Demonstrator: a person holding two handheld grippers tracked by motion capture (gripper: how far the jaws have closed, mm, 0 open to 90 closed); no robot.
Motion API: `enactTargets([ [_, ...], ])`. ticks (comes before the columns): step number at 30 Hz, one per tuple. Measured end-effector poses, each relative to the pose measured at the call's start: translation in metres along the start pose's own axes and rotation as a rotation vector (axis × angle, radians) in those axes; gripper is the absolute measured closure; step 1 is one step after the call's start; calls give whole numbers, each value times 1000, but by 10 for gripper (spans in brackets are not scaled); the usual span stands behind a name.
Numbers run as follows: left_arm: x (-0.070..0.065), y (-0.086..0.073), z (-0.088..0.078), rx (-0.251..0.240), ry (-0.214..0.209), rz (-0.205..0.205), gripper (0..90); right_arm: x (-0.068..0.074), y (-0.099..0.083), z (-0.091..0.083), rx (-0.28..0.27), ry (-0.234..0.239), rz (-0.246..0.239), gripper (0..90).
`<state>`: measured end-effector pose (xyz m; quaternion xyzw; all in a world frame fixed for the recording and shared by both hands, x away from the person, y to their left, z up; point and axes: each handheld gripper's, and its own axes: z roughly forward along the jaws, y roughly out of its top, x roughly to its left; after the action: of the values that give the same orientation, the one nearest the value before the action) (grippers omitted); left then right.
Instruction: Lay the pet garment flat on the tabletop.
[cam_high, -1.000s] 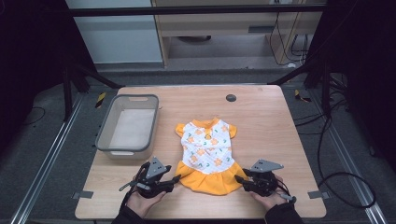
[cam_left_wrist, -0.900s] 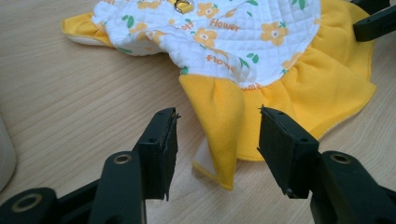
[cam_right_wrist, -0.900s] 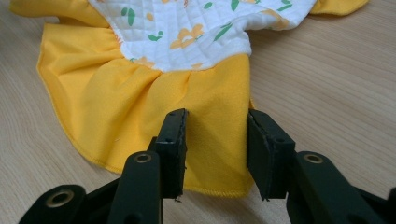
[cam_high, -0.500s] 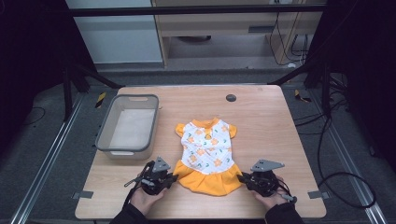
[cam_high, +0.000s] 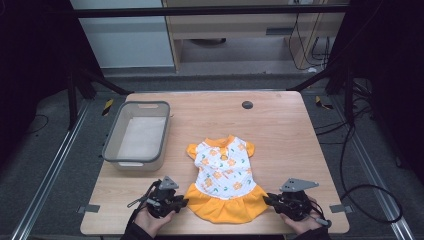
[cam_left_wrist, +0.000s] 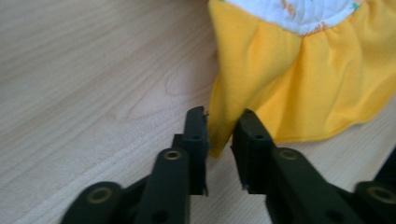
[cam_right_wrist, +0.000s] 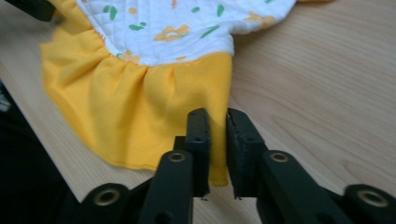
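Since the earlier frame both grippers have edged in to the skirt's bottom corners. The left gripper (cam_left_wrist: 219, 133) has its jaws parted around the yellow hem's corner; the right gripper (cam_right_wrist: 217, 122) has its jaws nearly closed on the opposite edge (fabric sits between them). The small dress (cam_high: 224, 175), white floral top with orange ruffle, lies flat at lower centre of the table (cam_high: 280, 130), right of the grey bin (cam_high: 112, 150).

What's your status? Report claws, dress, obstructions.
Left claw open, straddling skirt corner. Right claw nearly closed on the opposite corner, grip unconfirmed. Dress flat on table. Bin off left, clear of it.
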<state>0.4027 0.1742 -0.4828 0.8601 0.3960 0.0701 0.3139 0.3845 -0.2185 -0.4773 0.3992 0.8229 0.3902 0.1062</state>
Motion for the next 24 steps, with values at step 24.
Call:
enactTargets([
  [24,-39,59,16,-175,82,200,710,2,33,27,-183,4,-53,880],
])
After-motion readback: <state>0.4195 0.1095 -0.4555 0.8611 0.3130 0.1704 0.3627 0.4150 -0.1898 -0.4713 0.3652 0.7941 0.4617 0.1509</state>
